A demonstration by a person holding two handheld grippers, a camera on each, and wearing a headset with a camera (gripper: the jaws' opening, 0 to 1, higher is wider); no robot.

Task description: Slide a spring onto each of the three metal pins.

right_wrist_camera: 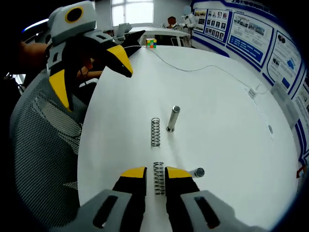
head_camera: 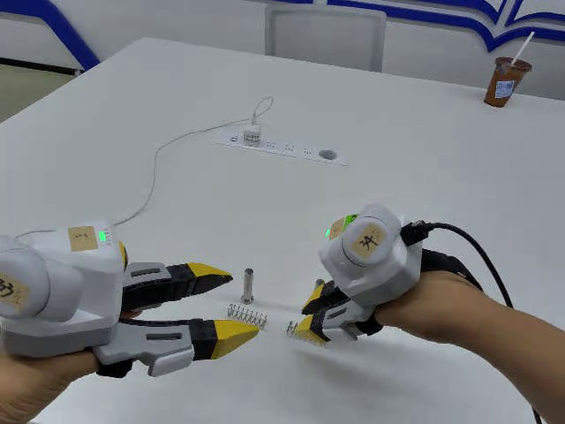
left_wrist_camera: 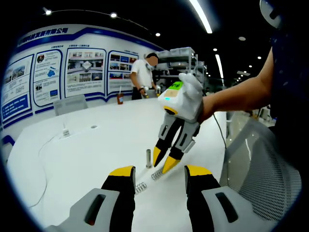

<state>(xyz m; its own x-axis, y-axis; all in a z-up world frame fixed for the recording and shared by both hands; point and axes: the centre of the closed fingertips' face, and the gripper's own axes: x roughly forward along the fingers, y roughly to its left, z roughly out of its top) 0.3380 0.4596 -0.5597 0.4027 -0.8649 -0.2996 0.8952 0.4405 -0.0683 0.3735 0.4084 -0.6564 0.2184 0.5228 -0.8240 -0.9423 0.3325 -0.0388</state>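
One steel pin (head_camera: 248, 284) (left_wrist_camera: 148, 158) (right_wrist_camera: 172, 118) stands upright on the white table (head_camera: 397, 168). Beside it lies a loose spring (head_camera: 246, 314) (left_wrist_camera: 140, 187) (right_wrist_camera: 155, 131). My left gripper (head_camera: 224, 301) (left_wrist_camera: 160, 172) (right_wrist_camera: 91, 73) is open, its jaws wide on either side of that pin and spring, touching neither. A second spring (head_camera: 295, 330) (left_wrist_camera: 157, 174) (right_wrist_camera: 158, 178) lies on the table with my right gripper (head_camera: 308, 319) (left_wrist_camera: 163, 160) (right_wrist_camera: 155, 174) shut on it. Another pin (head_camera: 320, 284) (right_wrist_camera: 197, 172) stands just beside the right jaw.
A power strip (head_camera: 281, 147) with a plugged charger and white cable lies mid-table. A drink cup (head_camera: 506, 81) stands far right, and a chair (head_camera: 325, 35) sits at the far edge. A mesh chair (left_wrist_camera: 260, 159) is close by. A person (left_wrist_camera: 144, 72) stands in the background.
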